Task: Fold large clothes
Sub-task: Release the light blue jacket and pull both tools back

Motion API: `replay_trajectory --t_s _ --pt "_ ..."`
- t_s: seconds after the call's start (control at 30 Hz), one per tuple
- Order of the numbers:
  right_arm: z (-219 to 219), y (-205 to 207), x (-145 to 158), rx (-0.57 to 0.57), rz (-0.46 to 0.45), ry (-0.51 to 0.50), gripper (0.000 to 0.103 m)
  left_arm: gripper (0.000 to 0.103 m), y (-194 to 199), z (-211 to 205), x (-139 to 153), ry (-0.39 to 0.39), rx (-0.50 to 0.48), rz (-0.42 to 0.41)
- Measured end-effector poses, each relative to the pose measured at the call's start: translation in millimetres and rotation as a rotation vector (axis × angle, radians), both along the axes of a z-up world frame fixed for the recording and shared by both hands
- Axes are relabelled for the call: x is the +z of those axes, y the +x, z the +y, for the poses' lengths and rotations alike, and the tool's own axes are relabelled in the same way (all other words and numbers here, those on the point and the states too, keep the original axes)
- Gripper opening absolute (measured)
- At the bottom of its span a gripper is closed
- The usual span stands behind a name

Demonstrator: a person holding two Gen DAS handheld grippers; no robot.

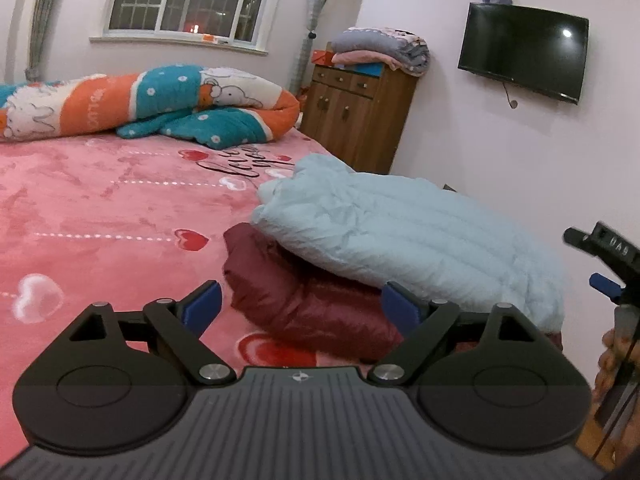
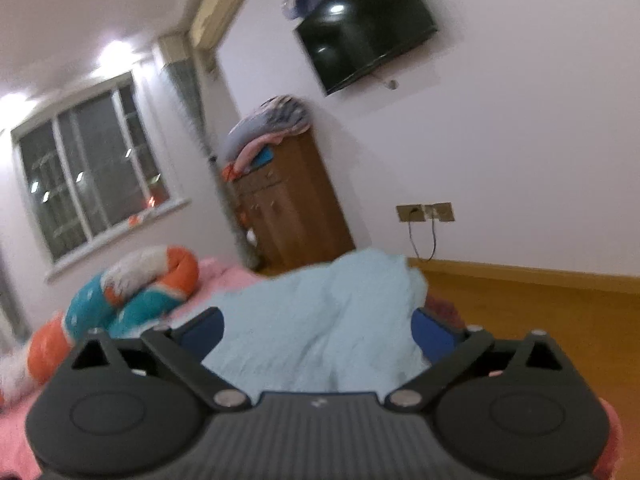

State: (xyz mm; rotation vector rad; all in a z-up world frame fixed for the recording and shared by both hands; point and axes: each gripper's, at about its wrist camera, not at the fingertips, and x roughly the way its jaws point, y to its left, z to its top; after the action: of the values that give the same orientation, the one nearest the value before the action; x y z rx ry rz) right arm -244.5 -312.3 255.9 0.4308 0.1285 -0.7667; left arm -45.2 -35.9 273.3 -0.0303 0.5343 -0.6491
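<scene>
left gripper (image 1: 300,306): fingers spread wide, nothing held | right gripper (image 2: 318,330): fingers spread wide, nothing gripped | light-blue jacket (image 1: 404,236): laid ahead of both finger pairs, atop dark-red jacket (image 1: 304,308), on pink bed (image 1: 100,208)

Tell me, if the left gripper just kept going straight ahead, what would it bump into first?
Most likely the dark red jacket, which lies on the pink bed straight ahead between the open fingers of the left gripper. The light blue puffer jacket rests on top of it, slightly to the right. Depth is hard to judge.
</scene>
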Motion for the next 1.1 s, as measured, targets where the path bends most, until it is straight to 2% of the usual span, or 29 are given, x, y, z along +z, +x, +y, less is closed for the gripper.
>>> replay_trajectory --t_s 0.23,0.6,1.1 --pt "55 -6 1 0.083 0.086 -0.050 0.100 0.103 -20 17 13 0.048 0.028 -0.025" --pt "93 -35 32 0.105 0.074 -0.011 0.100 0.103 -48 34 35 0.076 0.060 -0.103" --pt "145 -56 65 0.134 0.118 -0.131 0.101 0.103 -67 26 48 0.094 0.062 -0.193"
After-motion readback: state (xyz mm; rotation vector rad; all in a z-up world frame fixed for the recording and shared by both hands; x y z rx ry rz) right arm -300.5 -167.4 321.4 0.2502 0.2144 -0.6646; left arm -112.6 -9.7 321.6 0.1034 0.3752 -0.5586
